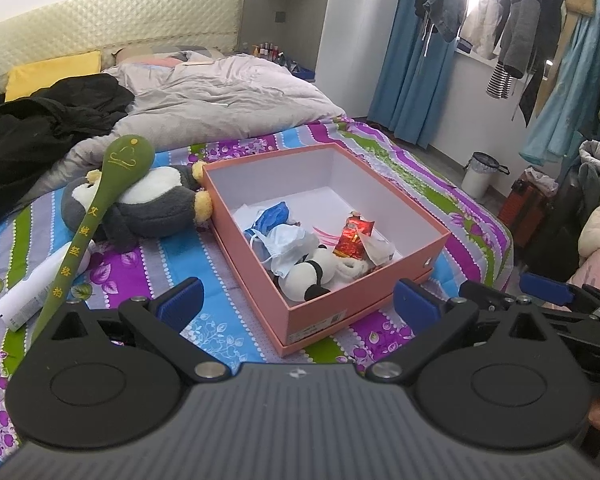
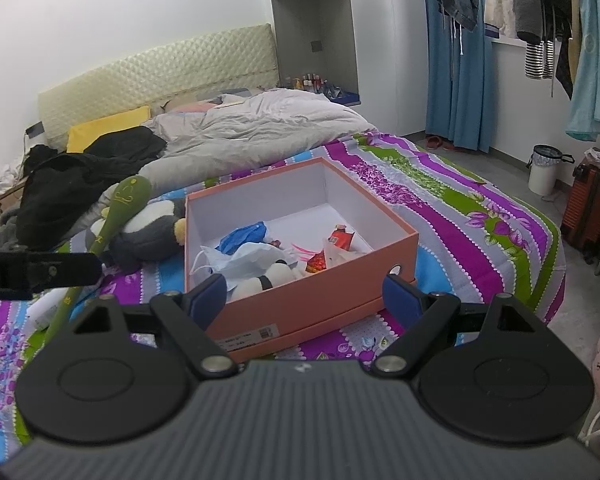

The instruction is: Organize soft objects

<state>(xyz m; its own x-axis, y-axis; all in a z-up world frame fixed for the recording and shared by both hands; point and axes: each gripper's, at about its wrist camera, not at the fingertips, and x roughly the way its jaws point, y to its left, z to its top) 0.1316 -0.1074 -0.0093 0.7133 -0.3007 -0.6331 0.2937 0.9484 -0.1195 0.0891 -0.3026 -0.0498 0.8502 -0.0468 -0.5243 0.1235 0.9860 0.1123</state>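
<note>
Both grippers hang above the near edge of a bed with a striped floral sheet (image 1: pixel 400 152), jaws spread wide with nothing between them: the left gripper (image 1: pixel 298 300) and the right gripper (image 2: pixel 304 294). An open salmon-pink cardboard box (image 1: pixel 380 280) sits on the sheet, holding a small panda plush (image 1: pixel 314 272), a pale blue face mask (image 1: pixel 288 246) and a red foil packet (image 1: pixel 352 236). Just left of the box lies a grey-and-white penguin plush (image 1: pixel 152 208) with a long green fabric massage hammer (image 1: pixel 96 216) resting across it.
</note>
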